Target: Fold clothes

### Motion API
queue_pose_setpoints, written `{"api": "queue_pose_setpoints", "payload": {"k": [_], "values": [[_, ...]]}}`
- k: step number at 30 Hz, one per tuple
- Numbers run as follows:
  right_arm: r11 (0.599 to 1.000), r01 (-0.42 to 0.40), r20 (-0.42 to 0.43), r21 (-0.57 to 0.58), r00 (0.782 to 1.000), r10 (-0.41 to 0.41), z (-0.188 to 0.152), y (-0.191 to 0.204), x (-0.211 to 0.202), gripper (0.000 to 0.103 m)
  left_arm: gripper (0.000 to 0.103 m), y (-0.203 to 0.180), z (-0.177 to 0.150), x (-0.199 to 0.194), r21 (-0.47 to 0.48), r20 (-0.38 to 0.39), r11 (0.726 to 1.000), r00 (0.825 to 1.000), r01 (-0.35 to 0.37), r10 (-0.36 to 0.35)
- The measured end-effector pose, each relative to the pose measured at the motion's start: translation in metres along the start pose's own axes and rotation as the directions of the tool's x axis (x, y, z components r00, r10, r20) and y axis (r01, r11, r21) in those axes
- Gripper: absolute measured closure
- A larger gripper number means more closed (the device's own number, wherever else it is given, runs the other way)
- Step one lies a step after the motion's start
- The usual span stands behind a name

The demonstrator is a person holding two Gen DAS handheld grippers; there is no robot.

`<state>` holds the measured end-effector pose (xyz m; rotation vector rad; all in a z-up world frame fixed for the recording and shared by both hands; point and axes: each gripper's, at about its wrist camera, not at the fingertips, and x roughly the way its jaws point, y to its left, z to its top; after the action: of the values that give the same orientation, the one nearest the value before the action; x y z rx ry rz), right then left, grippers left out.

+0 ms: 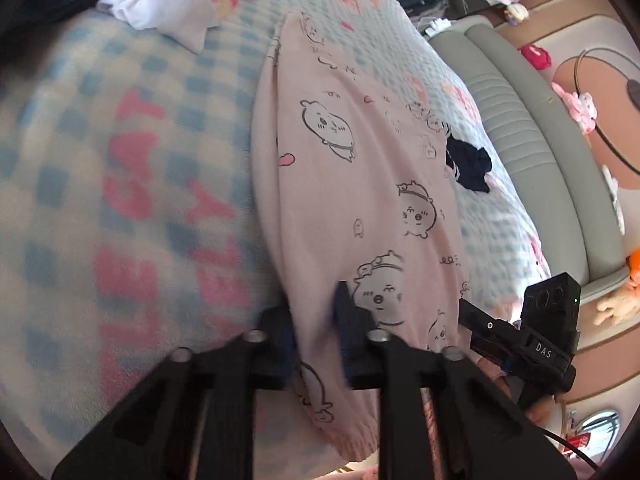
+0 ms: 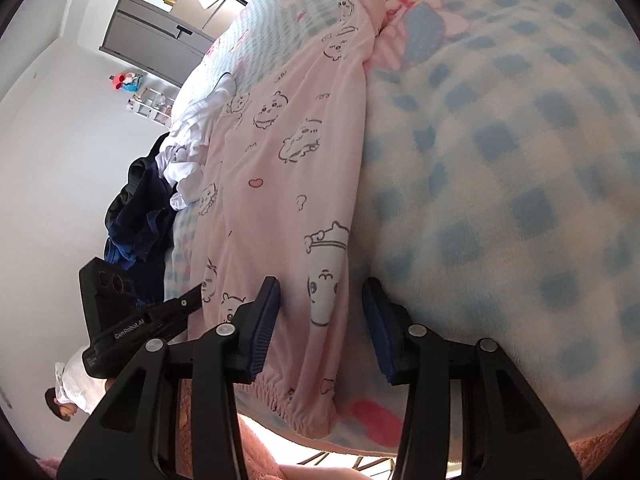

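Pink pyjama trousers (image 1: 352,168) with a cartoon-animal print, laid lengthwise on a bed under a blue-and-white checked blanket (image 1: 120,184); elastic cuffs at the near bed edge. Left tongs (image 1: 316,328): fingers on either side of a fold of pink cloth near one cuff; grip cannot be told. Right tongs (image 2: 320,320): released, straddling the other leg (image 2: 280,184) above its gathered cuff. White garments (image 1: 168,4) and dark navy clothing (image 2: 136,208) heaped at the far side; a small dark garment (image 1: 468,164) just beside the trousers.

Right gripper (image 2: 320,320) astride pink pajamas (image 2: 280,184)
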<state>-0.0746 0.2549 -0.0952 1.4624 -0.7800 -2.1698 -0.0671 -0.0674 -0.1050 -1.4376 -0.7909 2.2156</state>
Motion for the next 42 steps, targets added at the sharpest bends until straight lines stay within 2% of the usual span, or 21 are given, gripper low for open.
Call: {"api": "queue_pose_setpoints", "payload": {"k": [1, 4, 7, 10, 12, 13, 14, 17, 21, 23, 24, 25, 27, 28, 32, 34, 36, 37, 39, 41, 42], "values": [[1.000, 0.020, 0.011, -0.014, 1.000, -0.020, 0.000, 0.001, -0.003, 0.083, 0.098, -0.002, -0.001, -0.006, 0.004, 0.025, 1.000, 1.000, 0.002, -0.002], [0.994, 0.097, 0.041, -0.053, 0.995, -0.095, 0.000, 0.005, -0.009, 0.085, 0.098, -0.010, -0.008, -0.026, 0.065, 0.086, 0.995, 0.993, -0.081, 0.076], [0.980, 0.187, 0.047, -0.068, 0.982, -0.184, 0.000, 0.001, -0.006, 0.090, 0.098, -0.004, -0.015, -0.025, 0.066, 0.059, 0.984, 0.985, -0.167, 0.164], [0.975, 0.212, 0.043, -0.065, 0.977, -0.210, -0.001, -0.003, -0.003, 0.090, 0.094, 0.006, -0.013, -0.024, 0.033, 0.022, 0.990, 0.991, -0.134, 0.133], [0.975, 0.209, 0.053, -0.074, 0.977, -0.206, 0.001, 0.001, -0.009, 0.086, 0.092, 0.011, -0.010, -0.030, -0.013, 0.043, 0.999, 0.998, -0.050, 0.051], [0.977, 0.199, 0.060, -0.077, 0.979, -0.195, 0.002, 0.004, -0.012, 0.083, 0.087, 0.016, -0.007, -0.034, -0.043, 0.060, 0.999, 0.998, -0.019, 0.022], [0.982, 0.176, 0.065, -0.072, 0.983, -0.172, 0.005, 0.003, -0.015, 0.082, 0.076, 0.022, -0.003, -0.036, -0.070, 0.079, 0.998, 0.997, 0.005, 0.001], [0.993, 0.106, 0.081, -0.059, 0.992, -0.101, 0.017, 0.000, -0.021, 0.071, 0.068, 0.032, 0.017, -0.030, -0.109, 0.078, 0.993, 0.996, 0.054, -0.046], [0.998, 0.042, 0.021, -0.048, 0.999, -0.041, 0.042, -0.004, -0.002, 0.063, 0.058, 0.029, 0.043, -0.003, -0.052, 0.019, 0.998, 0.999, 0.035, -0.034], [1.000, 0.005, -0.015, -0.019, 1.000, -0.005, 0.051, -0.011, 0.011, 0.062, 0.063, 0.029, 0.048, 0.010, -0.047, -0.007, 0.998, 0.999, 0.034, -0.034], [1.000, -0.002, -0.018, -0.027, 1.000, 0.001, 0.050, -0.010, 0.015, 0.062, 0.071, 0.027, 0.047, 0.010, -0.025, 0.007, 1.000, 1.000, 0.018, -0.018], [0.999, -0.008, -0.021, -0.034, 1.000, 0.008, 0.050, -0.010, 0.018, 0.069, 0.088, 0.024, 0.046, 0.010, -0.004, 0.022, 1.000, 1.000, 0.001, -0.001], [0.998, 0.004, -0.016, -0.064, 1.000, -0.005, 0.048, -0.004, 0.020, 0.092, 0.094, 0.016, 0.041, 0.001, 0.036, 0.063, 0.999, 0.998, -0.033, 0.030], [0.996, 0.023, -0.007, -0.086, 1.000, -0.024, 0.047, 0.000, 0.019, 0.093, 0.096, 0.013, 0.040, -0.005, 0.058, 0.089, 0.997, 0.995, -0.047, 0.041], [0.981, 0.109, 0.072, -0.158, 0.992, -0.099, 0.045, 0.015, 0.001, 0.098, 0.098, 0.002, 0.034, -0.026, 0.110, 0.158, 0.987, 0.982, -0.118, 0.100], [0.964, 0.184, 0.085, -0.191, 0.982, -0.171, 0.043, 0.015, -0.002, 0.098, 0.098, 0.010, 0.031, -0.025, 0.091, 0.140, 0.983, 0.979, -0.160, 0.146], [0.945, 0.258, 0.080, -0.203, 0.966, -0.247, 0.041, 0.006, 0.009, 0.098, 0.099, 0.023, 0.030, -0.014, 0.019, 0.086, 0.982, 0.979, -0.189, 0.186], [0.939, 0.280, 0.072, -0.200, 0.960, -0.271, 0.039, -0.001, 0.014, 0.102, 0.099, 0.032, 0.030, -0.014, -0.011, 0.070, 0.984, 0.981, -0.179, 0.179], [0.960, 0.240, 0.079, -0.145, 0.970, -0.230, 0.038, -0.010, 0.009, 0.101, 0.095, 0.039, 0.032, -0.023, -0.063, 0.075, 0.993, 0.991, -0.103, 0.108], [0.970, 0.207, 0.107, -0.124, 0.975, -0.194, 0.038, -0.007, -0.002, 0.097, 0.088, 0.045, 0.034, -0.036, -0.101, 0.121, 0.994, 0.991, -0.052, 0.064], [0.973, 0.193, 0.126, -0.126, 0.976, -0.178, 0.039, -0.005, -0.009, 0.090, 0.086, 0.048, 0.035, -0.039, -0.114, 0.135, 0.993, 0.990, -0.031, 0.046]]}}
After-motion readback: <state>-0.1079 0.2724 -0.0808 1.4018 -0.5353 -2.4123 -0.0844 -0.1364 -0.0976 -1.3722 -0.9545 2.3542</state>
